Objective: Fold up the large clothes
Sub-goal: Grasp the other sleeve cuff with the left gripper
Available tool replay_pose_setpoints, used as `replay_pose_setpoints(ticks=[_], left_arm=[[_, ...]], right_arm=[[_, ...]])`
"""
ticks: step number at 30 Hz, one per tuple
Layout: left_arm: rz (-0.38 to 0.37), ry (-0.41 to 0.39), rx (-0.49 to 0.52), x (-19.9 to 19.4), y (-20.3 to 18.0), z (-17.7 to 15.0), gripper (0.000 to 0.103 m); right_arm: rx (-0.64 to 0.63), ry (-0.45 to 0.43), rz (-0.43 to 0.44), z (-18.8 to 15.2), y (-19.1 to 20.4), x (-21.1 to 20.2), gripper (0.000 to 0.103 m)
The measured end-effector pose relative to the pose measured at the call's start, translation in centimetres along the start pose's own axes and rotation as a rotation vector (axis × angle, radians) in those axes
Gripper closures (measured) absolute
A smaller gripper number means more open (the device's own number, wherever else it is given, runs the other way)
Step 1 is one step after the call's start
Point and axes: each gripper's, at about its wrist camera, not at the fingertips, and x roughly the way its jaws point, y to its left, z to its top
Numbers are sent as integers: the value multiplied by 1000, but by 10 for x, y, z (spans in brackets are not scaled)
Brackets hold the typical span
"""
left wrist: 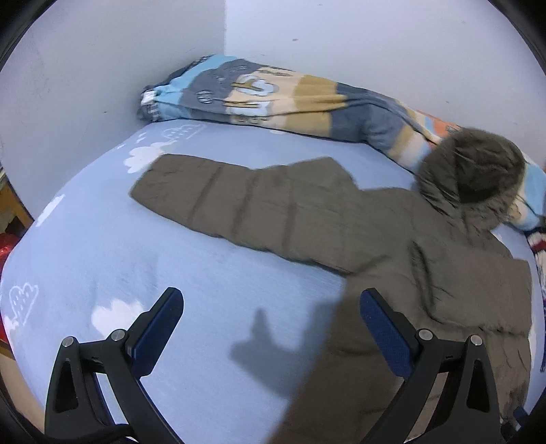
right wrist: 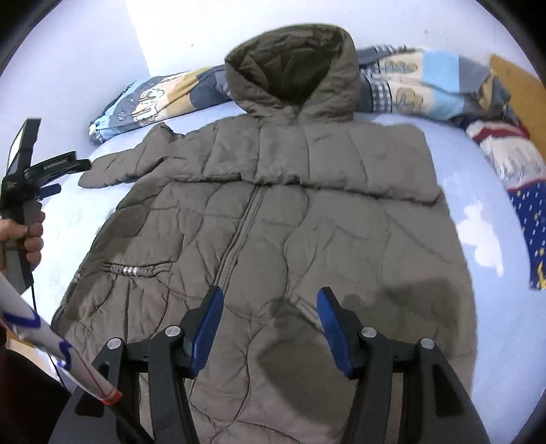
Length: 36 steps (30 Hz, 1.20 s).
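An olive-brown puffer jacket [right wrist: 279,218] lies front up on the blue cloud-print bed sheet [right wrist: 491,334]. Its zipper runs down the middle and its hood [right wrist: 293,68] rests against the bedding at the wall. One sleeve [left wrist: 232,201] stretches flat out to the left. My right gripper [right wrist: 271,302] hovers open over the jacket's lower front, nothing between its blue pads. My left gripper [left wrist: 271,304] is open above the sheet at the jacket's left edge, its right finger [left wrist: 382,328] over the fabric. In the right wrist view the left gripper [right wrist: 65,176] shows near the sleeve end, held by a hand [right wrist: 30,235].
A rolled striped blanket [left wrist: 273,95] lies along the wall behind the jacket. More patterned bedding [right wrist: 512,170] is heaped at the right. White walls meet in a corner [left wrist: 225,30]. The bed's left edge [left wrist: 20,239] drops toward the floor. A white strip with blue and red marks [right wrist: 51,338] crosses the lower left.
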Motion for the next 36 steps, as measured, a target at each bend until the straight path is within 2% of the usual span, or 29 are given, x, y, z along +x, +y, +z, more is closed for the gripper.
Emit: replay_pose_setpoints(ticks=[3, 7, 12, 15, 17, 20, 25, 28, 30, 36], left_arm=[[36, 7, -62, 13, 37, 11, 0], [34, 60, -179, 31, 84, 18, 0], [19, 60, -248, 41, 117, 21, 0], [-40, 57, -319, 48, 139, 27, 2], [-109, 52, -387, 55, 158, 33, 11], [-165, 62, -495, 70, 185, 42, 26], [-277, 70, -714, 112, 234, 43, 32], [-341, 78, -772, 138, 246, 46, 37], [-364, 50, -791, 148, 251, 51, 41], [-402, 40, -848, 187, 259, 47, 42]], right_arm=[[3, 0, -23, -1, -1, 0, 41], [4, -6, -14, 3, -1, 1, 41], [-49, -12, -19, 3, 13, 3, 41], [-90, -30, -32, 4, 23, 2, 41], [-89, -33, -25, 4, 24, 2, 41], [-71, -22, -15, 4, 21, 5, 41], [-70, 6, -26, 0, 19, 15, 41], [-85, 23, -28, -2, 22, 22, 41], [-97, 28, -29, -2, 23, 25, 41], [-115, 48, -40, -4, 22, 38, 41]])
